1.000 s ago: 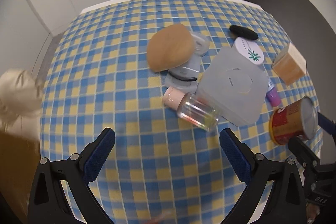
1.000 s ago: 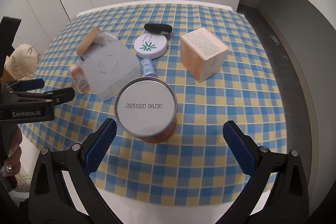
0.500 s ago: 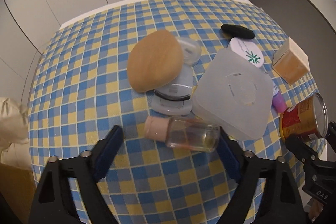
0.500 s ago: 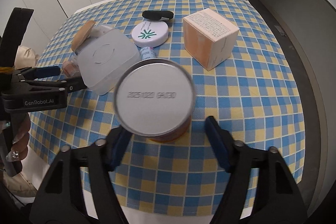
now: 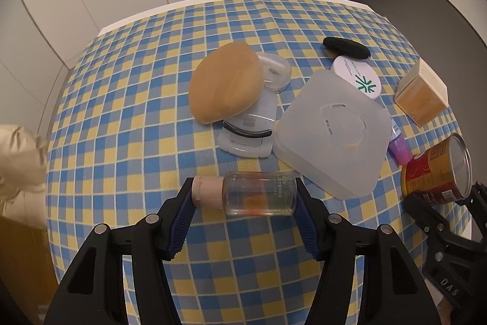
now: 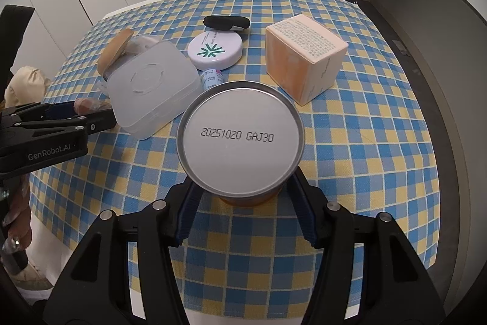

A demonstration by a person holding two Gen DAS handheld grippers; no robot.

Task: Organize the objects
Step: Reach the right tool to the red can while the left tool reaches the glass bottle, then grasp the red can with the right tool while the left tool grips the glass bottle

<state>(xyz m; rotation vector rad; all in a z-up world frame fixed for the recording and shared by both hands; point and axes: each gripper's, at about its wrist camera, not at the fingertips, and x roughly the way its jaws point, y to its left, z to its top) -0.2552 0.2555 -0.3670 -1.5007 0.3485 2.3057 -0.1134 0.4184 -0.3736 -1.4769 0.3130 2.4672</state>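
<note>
White cupboard doors are seen behind a table (image 5: pixel 127 99) that is covered by a blue and yellow checked cloth. At 6 o'clock in the left wrist view a small glass bottle (image 5: pixel 258 197) is laid on its side, with its long way running from 9 to 3 o'clock and its pink cap at 9. It is caught end to end by the left gripper (image 5: pixel 245 203), whose jaws have just been closing and are now pressed on the cap and the bottom. The bottle is still down on the cloth, so a straight lift is what is called for next.

At 2 o'clock from the bottle a cloudy plastic box (image 5: pixel 331 133) is shut, so what is in it cannot be told. At 12 o'clock a tan puff (image 5: pixel 226 86) is leaned on clear cases.

At 3 o'clock a tin can (image 6: pixel 240 139) is stood upright. It is squeezed at its sides by the right gripper (image 6: pixel 243 200), whose jaws have also just been closing. Its lid is on
</note>
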